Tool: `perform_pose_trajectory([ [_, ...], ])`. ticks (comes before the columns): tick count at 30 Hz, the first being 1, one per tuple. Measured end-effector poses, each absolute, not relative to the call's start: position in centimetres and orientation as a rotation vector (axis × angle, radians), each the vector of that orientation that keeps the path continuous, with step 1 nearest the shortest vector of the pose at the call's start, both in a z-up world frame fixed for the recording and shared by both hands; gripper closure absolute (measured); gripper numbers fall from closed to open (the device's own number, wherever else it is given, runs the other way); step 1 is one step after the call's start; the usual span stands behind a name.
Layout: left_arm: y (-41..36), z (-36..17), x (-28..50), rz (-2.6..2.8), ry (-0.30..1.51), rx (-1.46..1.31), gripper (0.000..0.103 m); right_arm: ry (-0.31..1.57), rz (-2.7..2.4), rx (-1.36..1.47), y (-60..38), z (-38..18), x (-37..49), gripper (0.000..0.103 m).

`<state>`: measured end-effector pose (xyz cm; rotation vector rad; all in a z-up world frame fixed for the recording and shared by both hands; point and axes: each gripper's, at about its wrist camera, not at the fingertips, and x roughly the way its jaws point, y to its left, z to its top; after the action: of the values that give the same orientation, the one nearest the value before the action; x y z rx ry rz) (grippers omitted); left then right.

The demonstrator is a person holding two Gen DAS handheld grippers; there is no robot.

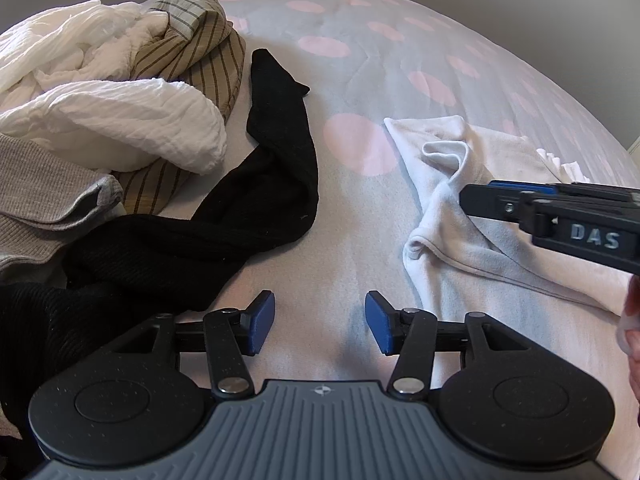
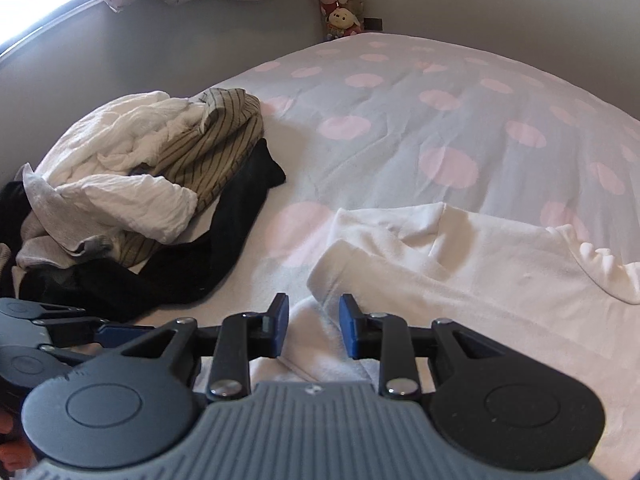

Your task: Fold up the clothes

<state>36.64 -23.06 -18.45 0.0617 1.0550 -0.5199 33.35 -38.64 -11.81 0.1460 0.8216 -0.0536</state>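
A pale bedspread with large pink dots [image 2: 400,120] covered a bed set against grey walls. Ahead and to the left of both grippers sat a heap of unfolded clothes [image 2: 132,184]: crinkled white fabric, a tan striped shirt and a black knit garment trailing outward. A cream-white soft top [image 2: 460,264] lay spread but rumpled just ahead of the right gripper [image 2: 313,326], whose jaws stood apart over a bunched fold, pads not pressing it. The left gripper [image 1: 320,322] hung open above bare bedspread, holding nothing. Folding seemed barely begun; the top and the whole heap remained.
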Motion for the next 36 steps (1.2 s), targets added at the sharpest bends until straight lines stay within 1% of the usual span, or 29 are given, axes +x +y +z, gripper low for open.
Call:
perform_pose_trajectory([
  [4, -23.2, -18.6, 36.7, -0.519, 1.056, 0.063, 0.055, 0.856, -0.075, 0.174, -39.5, -13.3, 34.5, 0.067],
  [7, -23.2, -18.7, 36.7, -0.521, 1.054, 0.068, 0.054, 0.85, -0.097, 0.235, -40.4, -13.9, 34.9, 0.068],
  [8, -23.2, -18.8, 36.7, -0.522, 1.054, 0.066, 0.054, 0.846, -0.1, 0.264, -40.8, -14.0, 35.0, 0.071],
  [9, -23.2, -18.8, 36.7, -0.522, 1.054, 0.064, 0.054, 0.841, -0.104, 0.288, -41.0, -13.9, 34.9, 0.077],
  [10, -23.2, -18.8, 36.7, -0.523, 1.054, 0.061, 0.054, 0.835, -0.107, 0.307, -41.3, -13.7, 34.8, 0.09],
  [14, -23.1, -18.8, 36.8, -0.524, 1.054, 0.054, 0.054, 0.821, -0.058, 0.327, -40.8, -12.4, 33.6, 0.096],
  [17, -23.0, -18.7, 36.8, -0.523, 1.051, 0.052, 0.054, 0.824, -0.01, 0.312, -39.5, -11.6, 32.5, 0.096],
  [18, -23.0, -18.6, 36.8, -0.523, 1.05, 0.051, 0.054, 0.829, -0.007, 0.3, -39.1, -11.5, 32.4, 0.096],
  [19, -23.0, -18.5, 36.7, -0.523, 1.048, 0.052, 0.054, 0.832, -0.01, 0.286, -38.8, -11.6, 32.3, 0.093],
  [20, -22.9, -18.4, 36.7, -0.523, 1.047, 0.053, 0.054, 0.834, -0.011, 0.279, -38.6, -11.6, 32.2, 0.087],
  [23, -22.7, -18.3, 36.7, -0.526, 1.042, 0.05, 0.054, 0.82, 0.026, 0.352, -38.7, -11.4, 31.5, 0.078],
  [25, -22.6, -18.1, 36.7, -0.531, 1.041, 0.05, 0.054, 0.809, 0.024, 0.345, -38.3, -10.8, 30.5, 0.071],
  [30, -22.9, -17.9, 36.2, -0.577, 1.046, 0.046, 0.054, 0.804, -0.045, 0.339, -38.9, -9.5, 24.9, 0.071],
  [36, -23.8, -17.6, 34.6, -0.639, 1.058, 0.097, 0.054, 0.868, -0.247, 0.378, -42.3, -9.5, 14.5, 0.07],
])
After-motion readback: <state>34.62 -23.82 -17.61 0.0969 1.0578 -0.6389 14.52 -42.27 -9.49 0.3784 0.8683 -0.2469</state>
